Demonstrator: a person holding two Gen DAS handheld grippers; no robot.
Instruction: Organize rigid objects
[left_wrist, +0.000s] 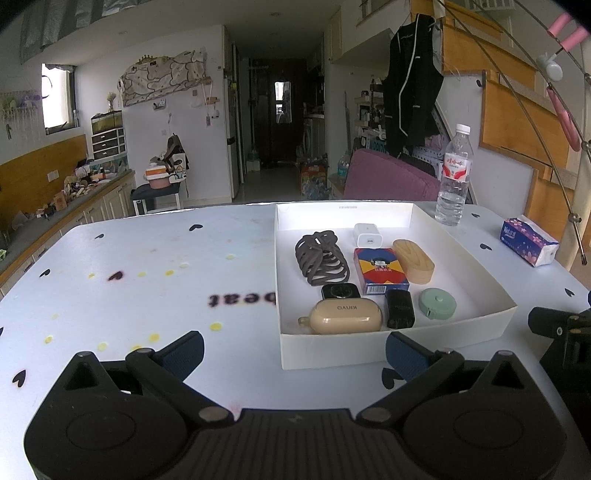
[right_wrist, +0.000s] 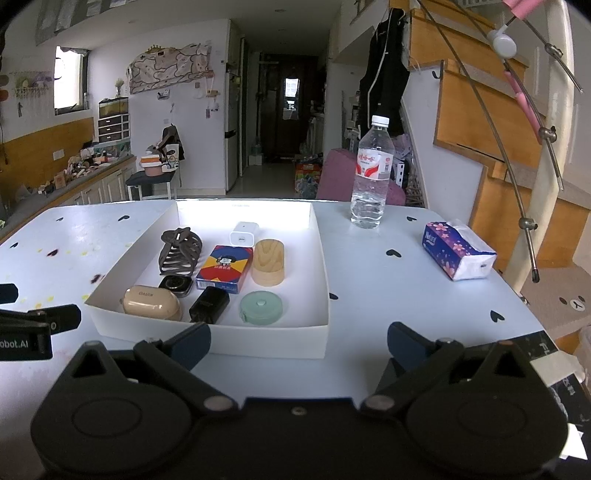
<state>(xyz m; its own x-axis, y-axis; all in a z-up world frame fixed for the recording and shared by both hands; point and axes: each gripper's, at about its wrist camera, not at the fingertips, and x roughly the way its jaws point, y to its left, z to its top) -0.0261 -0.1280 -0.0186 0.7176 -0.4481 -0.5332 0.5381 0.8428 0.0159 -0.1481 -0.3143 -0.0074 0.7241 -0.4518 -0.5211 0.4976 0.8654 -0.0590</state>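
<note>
Box (left_wrist: 461, 251) sits on the table (left_wrist: 147, 258), right of centre in the left view, holding all the small rigid items; nothing loose lies outside it except a bottle (right_wrist: 370, 173) and tissue pack (right_wrist: 458, 249), both well apart from the box on the far right side. Contents, packed toward the box's left half, likely to keep them grouped: hair claw (left_wrist: 321, 258) far left; white charger (left_wrist: 365, 235) at the back; card pack (left_wrist: 380, 271) in the middle; wood block (left_wrist: 413, 260) just beside the pack; watch (left_wrist: 340, 291) and beige case (left_wrist: 345, 315) at the near wall; black charger (left_wrist: 399, 308) and green tape measure (left_wrist: 437, 302) near front. Right half of the box floor is bare. Left gripper (left_wrist: 294, 350) hovers before the near wall, jaws spread wide, holding nothing; right gripper (right_wrist: 299, 341) likewise, jaws apart and empty. Judgement: sorting looks done or nearly so; both grippers are backed off, clear of the box.
</note>
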